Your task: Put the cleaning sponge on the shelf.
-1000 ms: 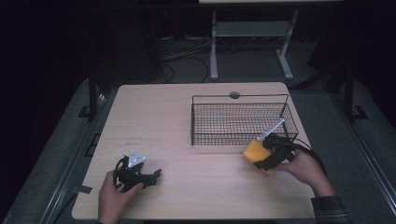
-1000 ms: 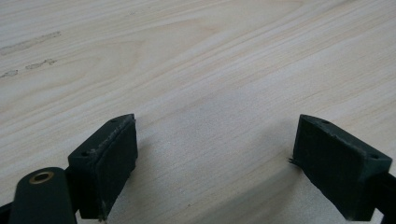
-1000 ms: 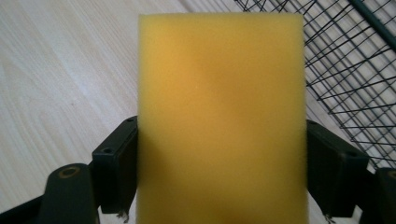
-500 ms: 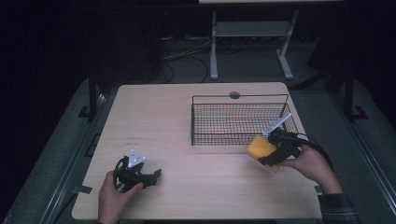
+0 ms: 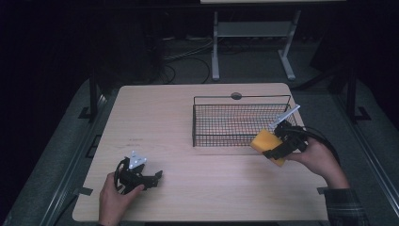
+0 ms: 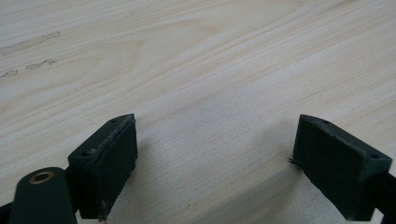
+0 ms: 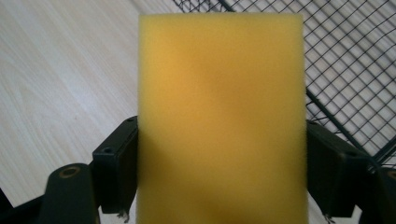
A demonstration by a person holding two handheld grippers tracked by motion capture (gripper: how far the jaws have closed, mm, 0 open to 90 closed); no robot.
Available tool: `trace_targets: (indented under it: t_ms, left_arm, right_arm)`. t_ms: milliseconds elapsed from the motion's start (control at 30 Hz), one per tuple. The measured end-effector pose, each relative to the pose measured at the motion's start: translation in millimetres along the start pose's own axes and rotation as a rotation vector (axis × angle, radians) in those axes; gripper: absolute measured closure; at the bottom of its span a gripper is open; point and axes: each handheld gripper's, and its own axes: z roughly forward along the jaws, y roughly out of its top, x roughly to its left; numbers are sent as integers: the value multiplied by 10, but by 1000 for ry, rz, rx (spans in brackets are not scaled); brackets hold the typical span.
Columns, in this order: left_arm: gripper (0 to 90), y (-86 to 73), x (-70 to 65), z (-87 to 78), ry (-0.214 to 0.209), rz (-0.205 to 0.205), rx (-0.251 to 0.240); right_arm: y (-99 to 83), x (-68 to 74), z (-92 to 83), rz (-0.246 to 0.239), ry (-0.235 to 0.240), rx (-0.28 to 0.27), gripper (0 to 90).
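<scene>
The right claw (image 5: 276,149) is clamping a yellow rectangular foam sponge (image 5: 266,141), long axis running out past the jaws, just at the black wire basket's (image 5: 202,115) near right corner. The left claw (image 5: 153,178) is sitting wide and empty on the pale wooden counter (image 5: 160,122), well apart.

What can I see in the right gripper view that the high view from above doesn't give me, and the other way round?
Right gripper view: both black jaws pressed against the sides of the yellow rectangular foam sponge, close up.

High view: the whole pale wooden table, the left hand-held gripper resting open near its front edge, and the person's hands.

Both: the sponge, held by the right hand-held gripper, at the near right corner of the black wire mesh basket.
</scene>
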Motion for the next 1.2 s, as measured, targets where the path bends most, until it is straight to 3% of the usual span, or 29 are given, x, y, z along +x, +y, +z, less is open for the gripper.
trace_targets:
  t_ms: [500,1200]
  left_arm:
    - [131,0,2,-2,0,3,3]
    - [130,0,1,-2,0,1,3]
  right_arm:
    - [170,-227,-80,35,-32,-10,225]
    - [322,-764,-89,142,-126,-40,226]
